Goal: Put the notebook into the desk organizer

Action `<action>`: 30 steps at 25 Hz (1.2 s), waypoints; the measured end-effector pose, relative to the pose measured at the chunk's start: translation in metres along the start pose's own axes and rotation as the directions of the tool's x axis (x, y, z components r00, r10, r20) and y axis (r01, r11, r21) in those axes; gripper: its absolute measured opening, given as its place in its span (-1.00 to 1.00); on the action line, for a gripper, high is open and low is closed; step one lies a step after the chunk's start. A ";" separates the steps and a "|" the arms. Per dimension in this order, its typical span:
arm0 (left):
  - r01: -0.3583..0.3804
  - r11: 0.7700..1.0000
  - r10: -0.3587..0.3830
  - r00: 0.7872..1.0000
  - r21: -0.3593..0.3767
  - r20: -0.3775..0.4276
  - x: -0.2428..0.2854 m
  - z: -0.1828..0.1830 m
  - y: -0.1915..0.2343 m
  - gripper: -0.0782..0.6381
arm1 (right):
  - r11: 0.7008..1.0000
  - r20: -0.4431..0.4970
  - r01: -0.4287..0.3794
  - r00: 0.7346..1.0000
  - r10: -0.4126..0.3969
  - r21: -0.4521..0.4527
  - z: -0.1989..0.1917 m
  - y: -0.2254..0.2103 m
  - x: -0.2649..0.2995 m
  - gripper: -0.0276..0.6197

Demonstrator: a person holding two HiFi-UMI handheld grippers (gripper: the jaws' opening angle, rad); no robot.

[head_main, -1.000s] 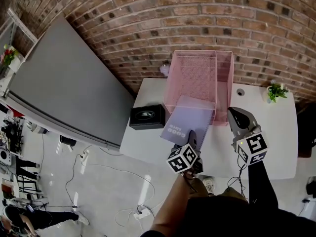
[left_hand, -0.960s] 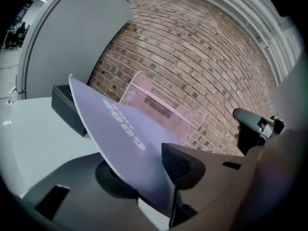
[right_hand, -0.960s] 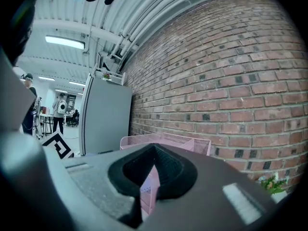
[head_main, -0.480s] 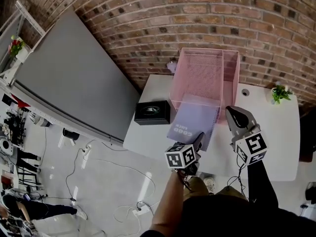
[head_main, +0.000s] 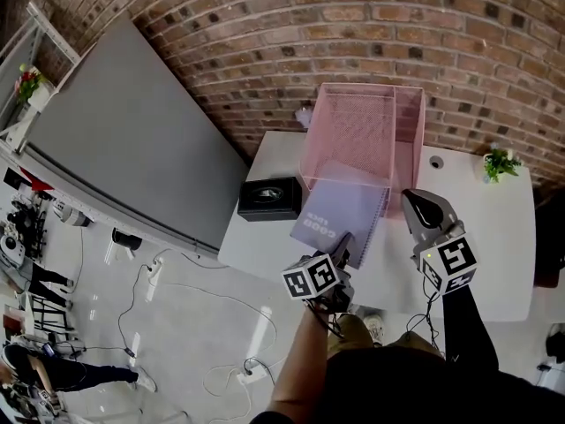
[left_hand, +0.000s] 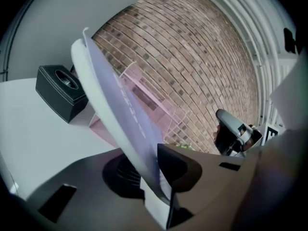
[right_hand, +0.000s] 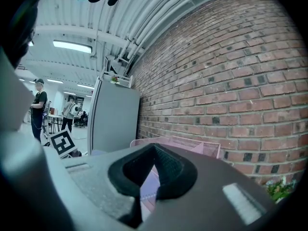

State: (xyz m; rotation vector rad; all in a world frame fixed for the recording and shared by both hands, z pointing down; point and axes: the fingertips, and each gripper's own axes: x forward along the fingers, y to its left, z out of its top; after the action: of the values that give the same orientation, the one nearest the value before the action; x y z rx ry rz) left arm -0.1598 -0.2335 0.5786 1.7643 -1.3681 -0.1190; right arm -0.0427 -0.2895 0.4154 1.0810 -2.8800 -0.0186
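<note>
Pinching: my left gripper (head_main: 342, 242) jaws just closed onto the lilac spiral notebook (head_main: 340, 212), near edge.
Notebook: far edge at pink mesh desk organizer (head_main: 366, 87) mouth, not in yet.
Right gripper (head_main: 417, 203): pressed together, empty.

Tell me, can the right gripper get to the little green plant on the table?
Probably yes. The right gripper is empty and shut, and only bare white table lies between it and the plant. The notebook and the pink organizer sit off to its other side.
</note>
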 end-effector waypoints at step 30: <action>0.034 0.999 -0.034 0.999 -0.013 0.021 0.077 0.048 -0.001 -0.53 | 0.994 -0.039 0.105 0.994 -0.105 -0.003 -0.011 -0.055 0.012 -0.91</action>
State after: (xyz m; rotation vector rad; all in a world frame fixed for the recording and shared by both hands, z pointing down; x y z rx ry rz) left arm -0.1557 -0.3240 0.5809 1.7797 -1.3499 -0.1655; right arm -0.0149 -0.3392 0.4250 1.2173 -2.7851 -0.0041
